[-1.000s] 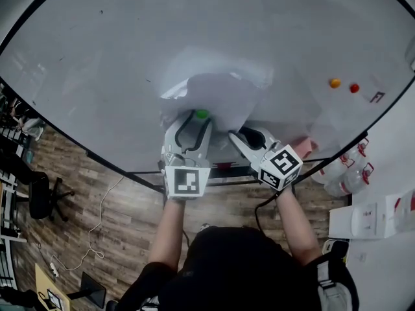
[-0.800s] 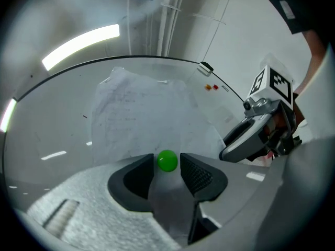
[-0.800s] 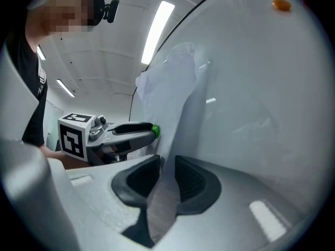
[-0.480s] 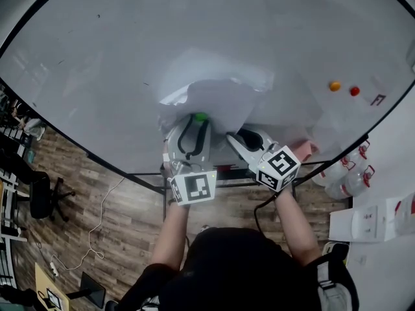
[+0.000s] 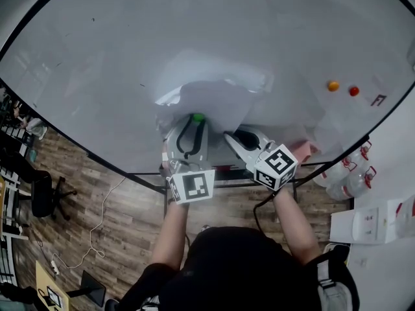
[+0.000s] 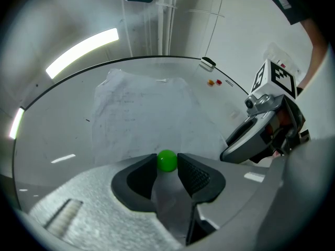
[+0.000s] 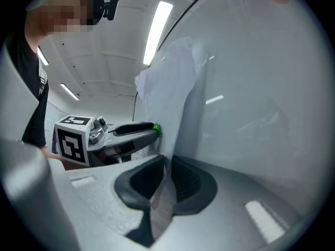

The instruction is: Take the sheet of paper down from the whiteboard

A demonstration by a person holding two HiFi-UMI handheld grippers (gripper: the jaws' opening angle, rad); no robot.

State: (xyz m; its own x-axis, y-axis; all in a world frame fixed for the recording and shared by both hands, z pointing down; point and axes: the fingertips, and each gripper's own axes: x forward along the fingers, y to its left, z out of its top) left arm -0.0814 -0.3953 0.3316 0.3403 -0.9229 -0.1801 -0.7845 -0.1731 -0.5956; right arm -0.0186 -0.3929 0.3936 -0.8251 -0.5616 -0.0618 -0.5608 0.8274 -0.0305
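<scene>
As their jaws have just been closing, left tool [image 6: 167, 167] apparently pinches the green magnet [image 6: 167, 160], right tool [image 7: 166, 165] the paper [image 7: 170, 88].

wrinkled white sheet of paper [image 5: 217, 96] hangs loosely against the whiteboard [image 5: 97, 50]

paper [image 5: 214, 94] on whiteboard [image 5: 97, 57], magnet [image 5: 198, 116] on paper's lower edge

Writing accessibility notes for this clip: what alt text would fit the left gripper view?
The left gripper, its jaws just closed in, pinches the green magnet that pins a crumpled sheet of paper to the whiteboard. The right gripper, its jaws also just closing, grips the sheet's edge at the right.
</scene>
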